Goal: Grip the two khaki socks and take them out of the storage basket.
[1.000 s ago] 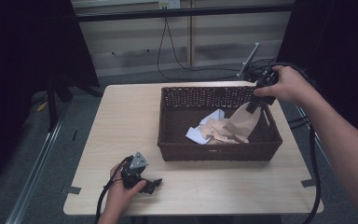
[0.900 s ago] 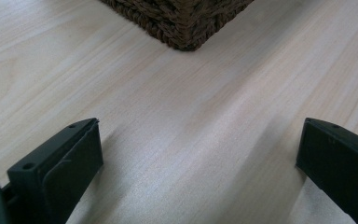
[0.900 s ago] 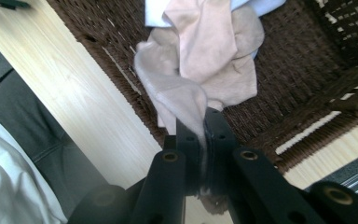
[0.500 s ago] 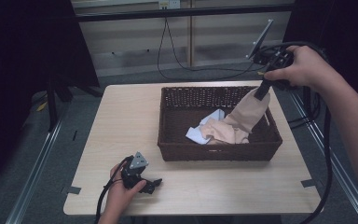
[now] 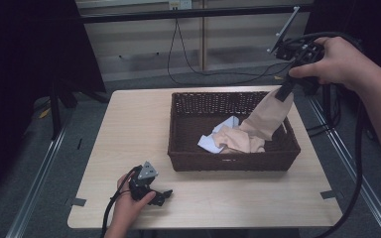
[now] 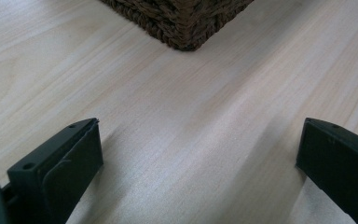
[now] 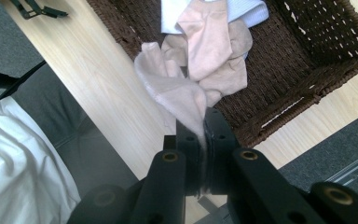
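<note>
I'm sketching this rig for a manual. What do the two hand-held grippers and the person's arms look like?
Both are black. The left gripper carries a grey three-cornered plate and has broad flat jaws with small screw holes. The right gripper trails a thick black cable. The forearms are bare, without sleeves.

a pale wood-grain surface (image 5: 129, 129) with rounded corners stands over a grey floor (image 5: 39, 163). a dark brown woven basket (image 5: 178, 130) sits directly on it, toward the far right part, its long side parallel to the near edge. the left claw (image 5: 162, 194) rests on the surface by the near left corner, well apart from the basket, its jaws spread wide with bare wood between them. in the left gripper view a basket corner stands on the grain ahead. small dark tape tabs (image 5: 329, 194) mark the near corners.
</note>
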`<state>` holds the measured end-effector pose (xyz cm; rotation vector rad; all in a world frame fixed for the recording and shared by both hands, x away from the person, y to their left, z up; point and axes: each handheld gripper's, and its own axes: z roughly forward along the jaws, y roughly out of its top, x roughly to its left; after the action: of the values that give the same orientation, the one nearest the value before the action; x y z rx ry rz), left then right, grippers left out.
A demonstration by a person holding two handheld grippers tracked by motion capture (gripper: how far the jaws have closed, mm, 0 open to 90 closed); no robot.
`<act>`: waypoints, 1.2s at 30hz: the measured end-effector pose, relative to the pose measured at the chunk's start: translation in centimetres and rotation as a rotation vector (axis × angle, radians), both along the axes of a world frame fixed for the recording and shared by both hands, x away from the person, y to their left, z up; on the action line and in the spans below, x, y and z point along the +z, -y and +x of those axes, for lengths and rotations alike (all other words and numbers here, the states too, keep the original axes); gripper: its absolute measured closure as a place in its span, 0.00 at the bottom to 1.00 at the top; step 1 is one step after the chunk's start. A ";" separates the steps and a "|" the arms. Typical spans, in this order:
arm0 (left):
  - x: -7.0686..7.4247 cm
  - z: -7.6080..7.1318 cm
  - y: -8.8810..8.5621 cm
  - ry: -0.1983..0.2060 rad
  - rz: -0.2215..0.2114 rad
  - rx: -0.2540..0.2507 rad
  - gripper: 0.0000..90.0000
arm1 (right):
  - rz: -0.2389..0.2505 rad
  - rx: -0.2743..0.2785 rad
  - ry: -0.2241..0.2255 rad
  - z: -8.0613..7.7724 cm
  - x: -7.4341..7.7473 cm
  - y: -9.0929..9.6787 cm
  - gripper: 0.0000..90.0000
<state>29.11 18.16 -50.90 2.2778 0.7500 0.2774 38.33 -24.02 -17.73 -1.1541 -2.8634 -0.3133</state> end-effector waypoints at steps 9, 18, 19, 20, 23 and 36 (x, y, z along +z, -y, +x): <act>0.0 0.0 0.0 0.000 0.000 0.000 0.00 | 0.012 0.034 0.012 -1.9 1.1 0.0 0.97; 0.0 0.0 0.0 0.000 0.000 0.000 0.00 | 0.058 0.108 0.010 -4.2 2.0 -0.6 0.97; 0.0 0.0 0.0 0.000 0.000 0.000 0.00 | 0.061 0.114 0.005 -4.5 2.0 -0.7 0.97; 0.0 0.0 0.0 0.000 0.000 0.000 0.00 | 0.067 0.127 0.000 -4.6 2.0 -0.7 0.97; 0.0 0.0 0.0 0.000 0.000 0.000 0.00 | 0.070 0.154 -0.020 -5.3 1.5 -1.1 0.96; 0.0 0.0 0.0 0.005 -0.006 0.005 0.00 | 0.080 0.263 -0.092 -6.7 -3.4 -3.5 0.96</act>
<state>29.11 18.13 -50.93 2.2695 0.7534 0.2824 31.64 -20.56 -21.12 -0.7464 -2.8456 -0.3484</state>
